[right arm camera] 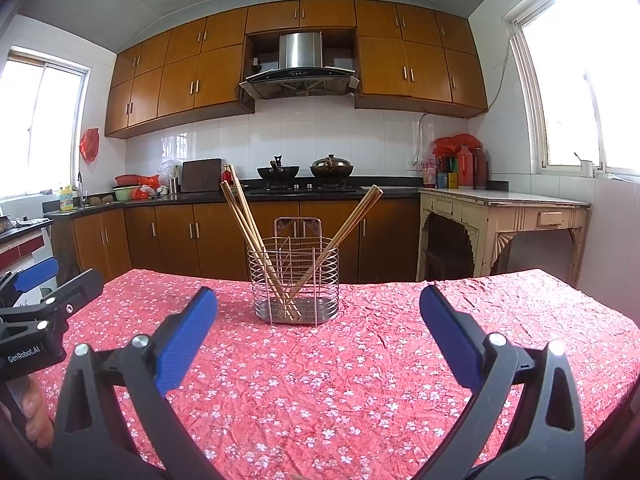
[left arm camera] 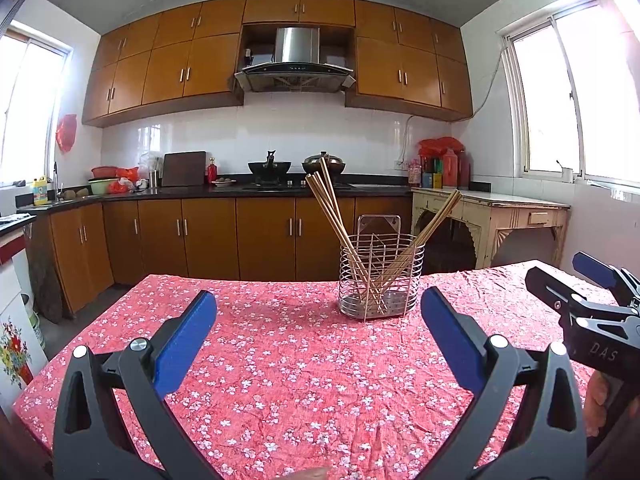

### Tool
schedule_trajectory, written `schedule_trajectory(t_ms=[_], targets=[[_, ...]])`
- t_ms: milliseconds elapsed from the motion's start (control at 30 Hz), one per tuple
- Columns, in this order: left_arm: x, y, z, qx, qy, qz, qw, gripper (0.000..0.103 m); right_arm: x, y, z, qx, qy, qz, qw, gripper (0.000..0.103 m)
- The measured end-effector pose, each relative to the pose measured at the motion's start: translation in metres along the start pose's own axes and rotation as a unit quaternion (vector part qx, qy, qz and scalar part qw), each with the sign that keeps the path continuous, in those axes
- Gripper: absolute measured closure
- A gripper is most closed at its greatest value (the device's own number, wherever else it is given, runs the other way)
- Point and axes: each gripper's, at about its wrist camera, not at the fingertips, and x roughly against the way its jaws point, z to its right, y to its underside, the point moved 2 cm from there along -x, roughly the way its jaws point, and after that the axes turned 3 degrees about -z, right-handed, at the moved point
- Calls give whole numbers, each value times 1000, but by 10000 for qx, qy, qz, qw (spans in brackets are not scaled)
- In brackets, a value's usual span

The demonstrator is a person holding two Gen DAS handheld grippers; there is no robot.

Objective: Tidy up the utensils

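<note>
A wire utensil basket [left arm camera: 382, 276] [right arm camera: 294, 282] stands on the table with the red flowered cloth [left arm camera: 280, 360] [right arm camera: 360, 380]. Several wooden chopsticks [left arm camera: 330, 216] [right arm camera: 244, 220] lean inside it, some to the left and some to the right [left arm camera: 434, 222] [right arm camera: 352, 220]. My left gripper [left arm camera: 318, 308] is open and empty, short of the basket. My right gripper [right arm camera: 318, 304] is open and empty too, facing the basket. The right gripper shows at the right edge of the left wrist view [left arm camera: 592, 292]. The left gripper shows at the left edge of the right wrist view [right arm camera: 44, 292].
Behind the table runs a kitchen counter [left arm camera: 224, 192] with brown cabinets, two woks on the stove [left arm camera: 296, 170] and a cutting board [left arm camera: 184, 168]. A cream side table [left arm camera: 496, 216] with red bottles stands at the right under a window.
</note>
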Motion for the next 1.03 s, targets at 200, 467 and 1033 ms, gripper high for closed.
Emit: schedule_trajectory(t_ms=[200, 467, 1033], targets=[[1, 0, 0, -7, -8, -3, 10000, 2, -1, 0, -1, 3, -10, -9, 10000, 4], [1, 0, -1, -13, 11, -20, 10000, 2, -1, 2, 0, -3, -21, -19, 10000, 4], [1, 0, -4, 92, -50, -10, 9999, 2, -3, 5, -1, -13, -43, -38, 10000, 4]])
